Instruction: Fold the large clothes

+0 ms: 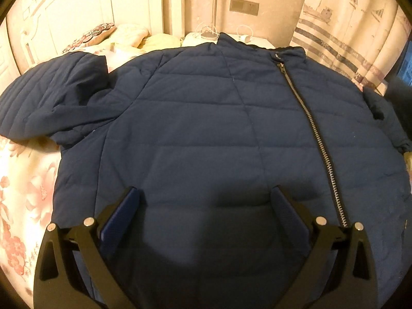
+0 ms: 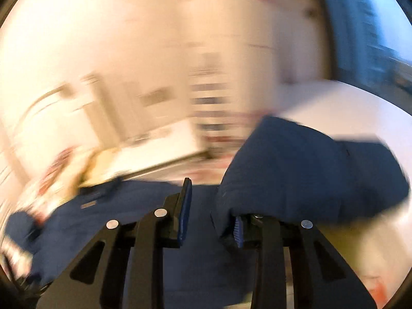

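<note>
A navy quilted jacket (image 1: pixel 206 118) lies front up on a floral bedsheet, its metal zipper (image 1: pixel 312 128) running diagonally on the right. Its left sleeve (image 1: pixel 51 92) is bent up at the upper left. My left gripper (image 1: pixel 206 193) is open and empty, hovering over the jacket's lower hem. The right wrist view is heavily blurred. There my right gripper (image 2: pixel 213 206) is open, and a bunched sleeve (image 2: pixel 309 175) of the jacket drapes over its right finger (image 2: pixel 238 228). The jacket's body (image 2: pixel 103 213) lies below at the left.
The floral bedsheet (image 1: pixel 23 193) shows at the left. Pillows (image 1: pixel 128 36) and a white headboard (image 1: pixel 77 7) sit at the far end. A nightstand with cables (image 1: pixel 231 37) and a striped curtain (image 1: pixel 347 33) stand behind the jacket.
</note>
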`<action>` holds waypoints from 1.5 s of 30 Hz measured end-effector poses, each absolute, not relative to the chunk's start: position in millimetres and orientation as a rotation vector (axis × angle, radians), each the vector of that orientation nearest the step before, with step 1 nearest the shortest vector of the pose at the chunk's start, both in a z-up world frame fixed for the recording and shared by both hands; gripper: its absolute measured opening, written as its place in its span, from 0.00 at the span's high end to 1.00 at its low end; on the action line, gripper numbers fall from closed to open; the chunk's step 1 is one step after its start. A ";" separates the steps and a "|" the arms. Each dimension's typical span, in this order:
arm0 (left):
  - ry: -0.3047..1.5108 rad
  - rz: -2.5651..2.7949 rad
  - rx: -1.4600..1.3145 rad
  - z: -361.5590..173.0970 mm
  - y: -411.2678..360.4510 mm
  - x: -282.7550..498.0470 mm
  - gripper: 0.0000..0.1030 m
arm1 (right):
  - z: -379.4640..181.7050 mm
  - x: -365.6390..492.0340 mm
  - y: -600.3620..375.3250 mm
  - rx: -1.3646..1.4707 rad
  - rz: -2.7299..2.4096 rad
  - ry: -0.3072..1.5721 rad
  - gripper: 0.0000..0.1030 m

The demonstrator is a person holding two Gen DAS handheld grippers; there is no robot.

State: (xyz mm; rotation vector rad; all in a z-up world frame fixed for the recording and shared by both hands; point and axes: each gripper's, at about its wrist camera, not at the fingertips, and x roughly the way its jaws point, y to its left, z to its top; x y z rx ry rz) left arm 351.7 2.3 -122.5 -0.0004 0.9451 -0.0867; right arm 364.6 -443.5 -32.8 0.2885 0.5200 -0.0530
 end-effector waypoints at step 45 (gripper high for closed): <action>0.706 -0.279 0.494 -90.8 -233.3 363.7 0.35 | -119.1 295.3 -394.9 0.365 -0.058 0.760 0.53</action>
